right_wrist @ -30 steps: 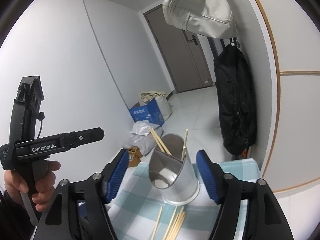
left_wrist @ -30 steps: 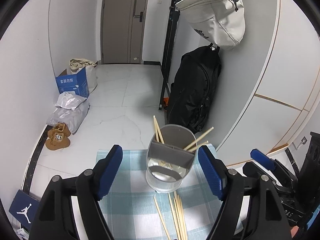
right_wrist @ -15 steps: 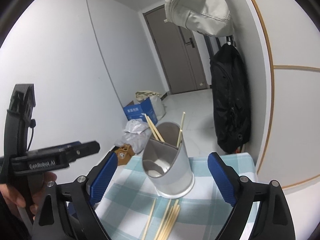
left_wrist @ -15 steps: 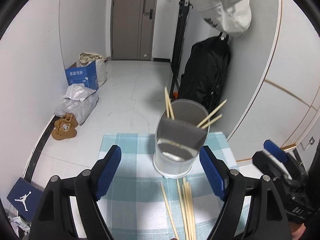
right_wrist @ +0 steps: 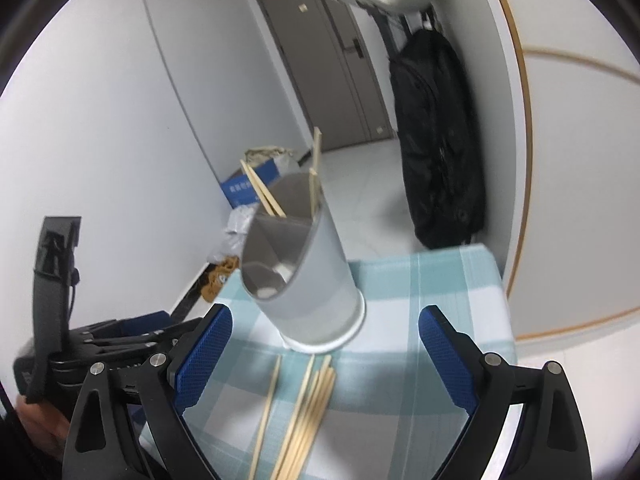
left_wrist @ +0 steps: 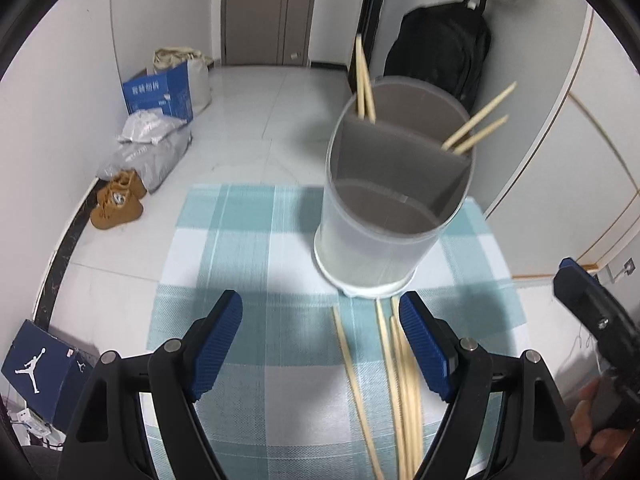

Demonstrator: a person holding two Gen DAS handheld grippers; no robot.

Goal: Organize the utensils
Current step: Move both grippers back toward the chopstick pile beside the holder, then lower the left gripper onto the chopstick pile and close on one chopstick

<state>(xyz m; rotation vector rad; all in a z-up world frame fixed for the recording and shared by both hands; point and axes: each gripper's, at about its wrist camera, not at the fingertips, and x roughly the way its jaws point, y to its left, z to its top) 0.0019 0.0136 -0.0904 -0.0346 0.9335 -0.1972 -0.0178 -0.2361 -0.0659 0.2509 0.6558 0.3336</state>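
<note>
On checked cloth [left_wrist: 256,320], chopsticks [left_wrist: 400,380]; tiled floor [left_wrist: 256,120]

One holder [left_wrist: 384,240], four chopsticks inside [left_wrist: 476,120], two shoes [left_wrist: 120,200].

Bright even light, fisheye warping, slight blur

Grey divided holder [left_wrist: 380,236] on checked cloth [left_wrist: 256,320] — four chopsticks [left_wrist: 365,80] inside, loose chopsticks [left_wrist: 400,380] just before it.
</note>
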